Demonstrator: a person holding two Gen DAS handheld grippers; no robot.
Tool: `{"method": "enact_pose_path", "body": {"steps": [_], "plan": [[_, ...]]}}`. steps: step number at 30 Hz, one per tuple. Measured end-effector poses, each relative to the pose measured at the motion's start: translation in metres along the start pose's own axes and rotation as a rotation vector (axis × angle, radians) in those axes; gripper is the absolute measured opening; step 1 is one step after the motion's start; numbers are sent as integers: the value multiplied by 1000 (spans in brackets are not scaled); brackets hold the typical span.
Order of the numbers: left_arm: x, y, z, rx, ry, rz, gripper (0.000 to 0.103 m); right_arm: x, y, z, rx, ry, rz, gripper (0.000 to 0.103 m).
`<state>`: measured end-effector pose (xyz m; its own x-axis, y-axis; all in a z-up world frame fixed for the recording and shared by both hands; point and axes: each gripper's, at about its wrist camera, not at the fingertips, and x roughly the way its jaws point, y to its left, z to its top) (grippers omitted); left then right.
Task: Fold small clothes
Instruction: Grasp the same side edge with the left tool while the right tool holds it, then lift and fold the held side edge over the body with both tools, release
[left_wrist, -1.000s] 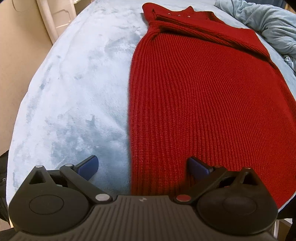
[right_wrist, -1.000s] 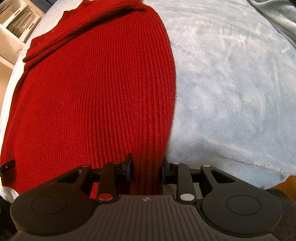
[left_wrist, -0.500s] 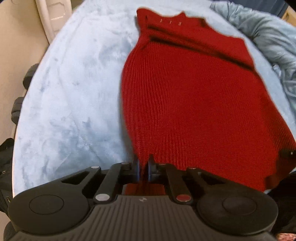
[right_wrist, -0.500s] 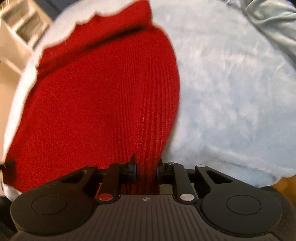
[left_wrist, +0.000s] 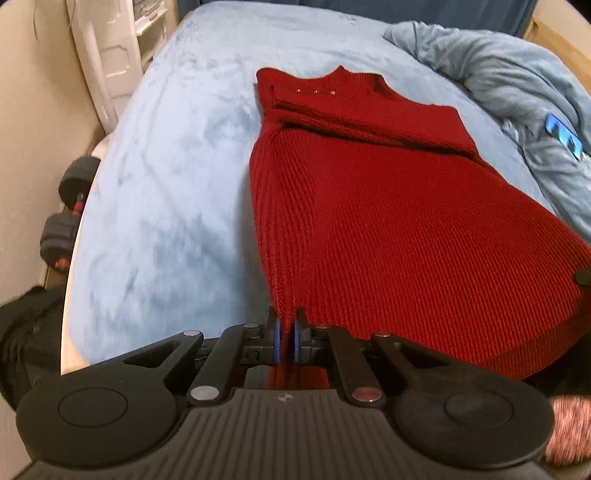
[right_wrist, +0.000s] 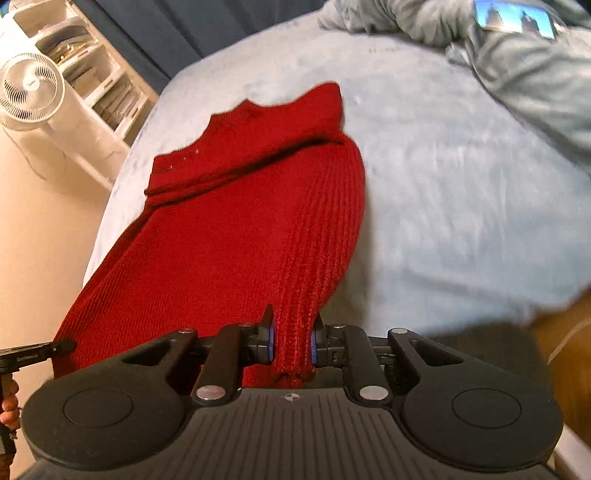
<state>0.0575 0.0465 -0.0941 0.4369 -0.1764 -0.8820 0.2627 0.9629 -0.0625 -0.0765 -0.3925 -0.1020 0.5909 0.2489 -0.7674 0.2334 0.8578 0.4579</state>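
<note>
A red ribbed knit sweater (left_wrist: 388, 221) lies on a light blue blanket (left_wrist: 166, 177), collar at the far end and sleeves folded across the chest. My left gripper (left_wrist: 286, 332) is shut on the sweater's near left hem corner. My right gripper (right_wrist: 291, 341) is shut on the near right hem corner of the same sweater (right_wrist: 240, 229), with a thick bunch of knit between the pads. The near hem is lifted off the blanket and stretched between both grippers. The other gripper's tip shows at the edge of each view.
A crumpled grey-blue garment (left_wrist: 517, 96) lies at the far right of the bed and also shows in the right wrist view (right_wrist: 517, 62). Dumbbells (left_wrist: 66, 214) sit on the floor at left. A white fan (right_wrist: 29, 92) and shelves (right_wrist: 88, 66) stand beyond the bed's left side.
My left gripper went from open to shut on the hem corner. Both grippers then rose and pulled back, lifting the near hem so more of the bed and room shows.
</note>
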Motion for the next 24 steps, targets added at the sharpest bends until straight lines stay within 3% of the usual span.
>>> {"method": "enact_pose_path", "body": {"steps": [5,8,11,15,18,20,22,24], "plan": [[-10,11,-39,-51,53,-38,7,-14,-11,-27,99,73,11,17],[-7,16,-30,-101,73,-38,6,-13,-12,-12,142,99,21,17],[-11,15,-1,-116,58,-53,6,-10,-5,24,152,112,40,17],[-11,17,77,-101,11,-51,6,-4,3,110,160,84,90,17],[8,19,167,-77,-40,-23,7,19,21,195,112,18,78,17],[35,24,233,-124,-68,-20,9,50,27,254,142,-32,45,19],[64,41,291,-238,-130,29,23,83,25,301,179,-93,2,40],[82,53,333,-318,-221,165,79,104,18,327,200,-183,-59,62]]}}
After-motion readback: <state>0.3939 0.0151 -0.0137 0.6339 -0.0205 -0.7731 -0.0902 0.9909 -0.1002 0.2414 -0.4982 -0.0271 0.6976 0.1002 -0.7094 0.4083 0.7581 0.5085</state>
